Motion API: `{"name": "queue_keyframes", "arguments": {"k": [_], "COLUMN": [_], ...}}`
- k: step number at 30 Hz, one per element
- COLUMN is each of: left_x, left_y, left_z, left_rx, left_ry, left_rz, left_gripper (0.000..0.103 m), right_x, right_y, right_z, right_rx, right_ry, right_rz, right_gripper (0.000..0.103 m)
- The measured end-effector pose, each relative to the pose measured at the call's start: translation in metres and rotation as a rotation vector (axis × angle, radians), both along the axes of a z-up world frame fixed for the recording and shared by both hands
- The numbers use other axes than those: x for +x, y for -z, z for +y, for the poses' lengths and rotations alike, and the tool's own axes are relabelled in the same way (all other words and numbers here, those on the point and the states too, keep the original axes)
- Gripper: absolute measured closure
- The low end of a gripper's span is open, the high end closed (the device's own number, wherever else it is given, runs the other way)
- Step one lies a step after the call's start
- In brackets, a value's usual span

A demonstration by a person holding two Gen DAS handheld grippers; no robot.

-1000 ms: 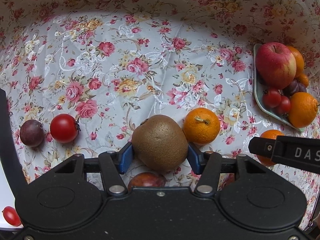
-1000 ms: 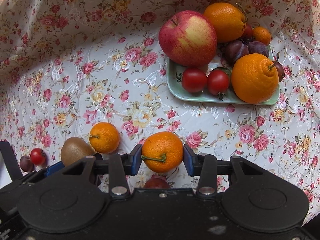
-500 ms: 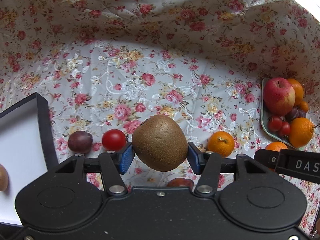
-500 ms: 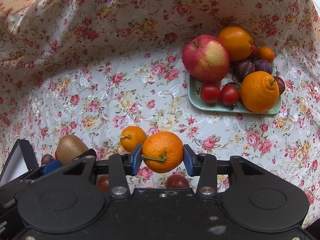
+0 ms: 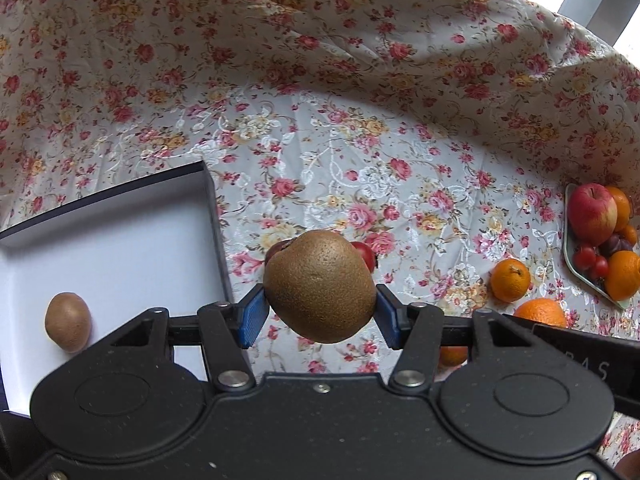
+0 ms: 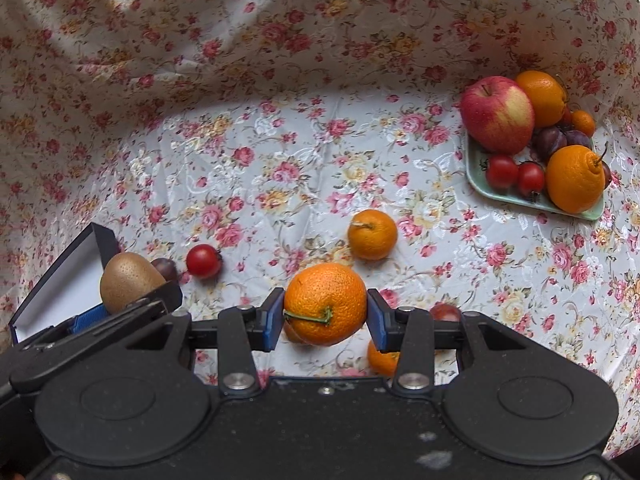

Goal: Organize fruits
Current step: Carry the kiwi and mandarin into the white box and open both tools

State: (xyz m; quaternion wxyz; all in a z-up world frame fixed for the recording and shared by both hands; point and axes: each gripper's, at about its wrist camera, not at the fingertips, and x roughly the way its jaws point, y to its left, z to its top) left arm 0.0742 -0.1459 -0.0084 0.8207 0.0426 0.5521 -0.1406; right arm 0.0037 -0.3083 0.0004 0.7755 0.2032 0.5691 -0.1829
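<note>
My left gripper (image 5: 320, 314) is shut on a brown kiwi (image 5: 320, 286) and holds it above the floral cloth, just right of a white box with dark walls (image 5: 120, 236). A second kiwi (image 5: 67, 321) lies in that box. My right gripper (image 6: 325, 320) is shut on an orange mandarin (image 6: 325, 303), held above the cloth. In the right wrist view the left gripper's kiwi (image 6: 129, 280) shows at the left, beside the box (image 6: 60, 280).
A green plate (image 6: 536, 202) at the right holds an apple (image 6: 498, 114), oranges, plums and cherry tomatoes. Loose on the cloth lie a mandarin (image 6: 372, 234), a cherry tomato (image 6: 203, 261), a plum (image 6: 165, 267) and more fruit under my right gripper.
Both grippers have risen with their fruit. My left gripper has moved left toward the white box, which now shows with a kiwi inside.
</note>
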Motion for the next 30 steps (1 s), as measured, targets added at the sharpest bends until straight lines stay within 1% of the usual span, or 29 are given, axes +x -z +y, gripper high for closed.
{"name": "queue_keyframes", "arguments": {"k": [7, 13, 17, 19, 25, 30], "left_x": [0.009, 0.030, 0.042, 0.046, 0.057, 0.062], "left_y": [-0.007, -0.008, -0.002, 0.001, 0.014, 0.022], "left_z": [0.050, 0.105, 0.142, 0.157, 0.196, 0.219], "left_rx": [0.007, 0.016, 0.056, 0.078, 0.110, 0.099], "left_ry": [-0.103, -0.230, -0.306, -0.332, -0.392, -0.415], "left_rz": [-0.024, -0.032, -0.034, -0.031, 0.001, 0.038], "left_gripper": [0.043, 0.043, 0.043, 0.043, 0.043, 0.043], "right_x": [0.011, 0.030, 0.048, 0.057, 0.084, 0.100], "right_y": [-0.005, -0.006, -0.003, 0.000, 0.013, 0.032], "right_z": [0.059, 0.111, 0.144, 0.160, 0.202, 0.229], "right_rx": [0.016, 0.035, 0.050, 0.065, 0.080, 0.083], "right_ry": [-0.089, -0.184, -0.247, -0.276, -0.345, -0.385], "right_rz": [-0.016, -0.034, -0.041, -0.039, -0.026, 0.005], "right_gripper": [0.059, 0.059, 0.059, 0.059, 0.059, 0.059]}}
